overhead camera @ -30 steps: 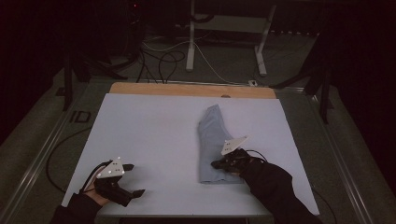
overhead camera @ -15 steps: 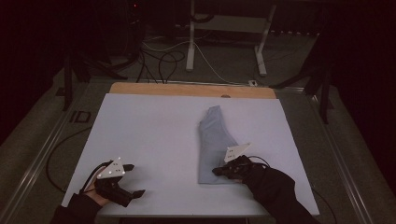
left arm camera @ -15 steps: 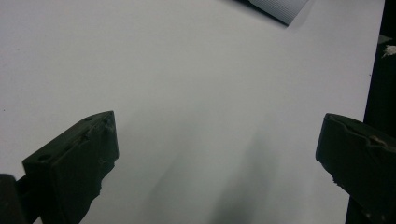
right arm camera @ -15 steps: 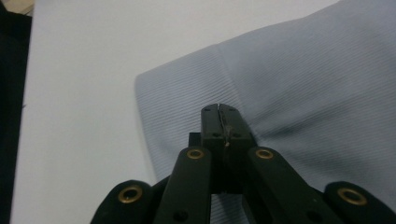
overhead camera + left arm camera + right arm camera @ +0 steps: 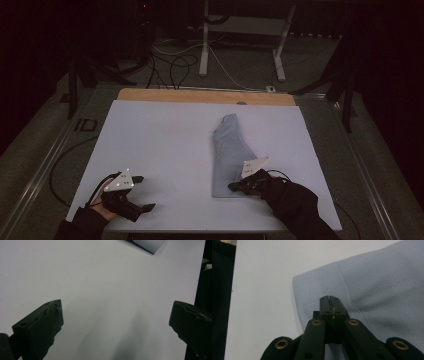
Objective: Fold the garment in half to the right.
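Note:
A light blue folded cloth (image 5: 230,150) lies lengthwise on the white table (image 5: 160,145), right of centre. My right gripper (image 5: 232,187) is at the cloth's near end, jaws shut. In the right gripper view the closed tips (image 5: 330,299) rest over the ribbed cloth (image 5: 382,285) near its rounded corner, and I see no fold caught between them. My left gripper (image 5: 145,192) sits at the near left of the table, open. In the left gripper view its fingers (image 5: 42,325) stand wide apart over bare table, with a cloth corner (image 5: 150,243) far off at the top.
A wooden strip (image 5: 205,96) runs along the table's far edge. Beyond it are metal stand legs (image 5: 205,45) and cables (image 5: 175,65) on the dark floor. The table's near edge lies just below both hands.
My right gripper has slid a little toward the near end of the cloth, still shut. The left gripper and the cloth have kept their places.

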